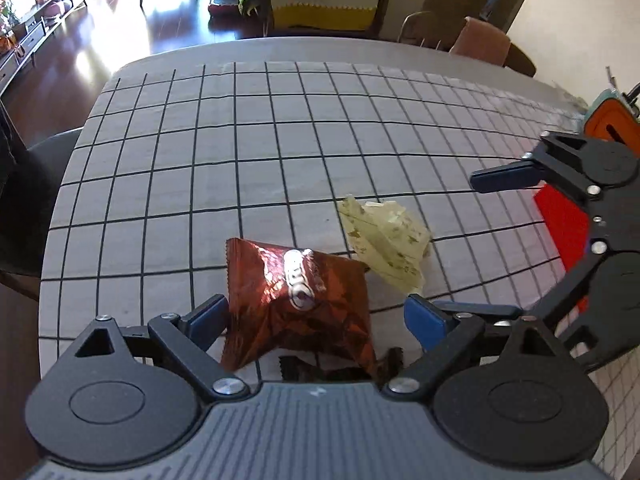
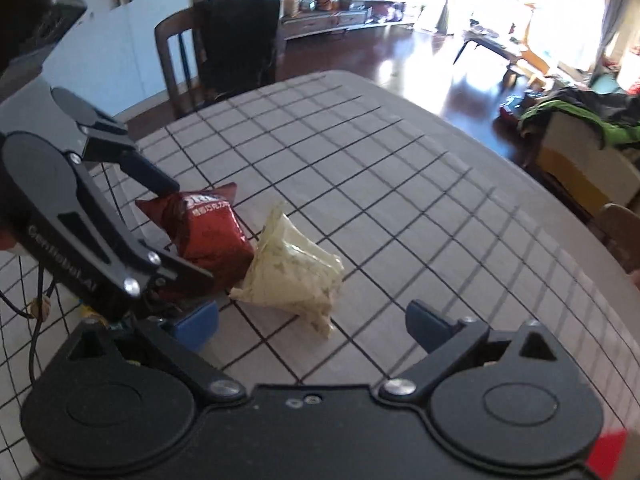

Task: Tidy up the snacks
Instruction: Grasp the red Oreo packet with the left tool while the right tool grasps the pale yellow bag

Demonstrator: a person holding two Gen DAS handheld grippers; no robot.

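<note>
A shiny red-brown snack pack lies on the grid-marked table, between the wide-open fingers of my left gripper; the left finger pad touches its edge. A pale yellow-green snack pack lies just beyond it to the right. In the right wrist view the red pack sits inside the left gripper, and the pale pack lies just ahead of my open, empty right gripper. The right gripper also shows in the left wrist view, open. A dark wrapper peeks out under the red pack.
The table carries a black grid. A red flat object lies at the right under the right gripper, with an orange and teal item behind it. Chairs stand around the table edges.
</note>
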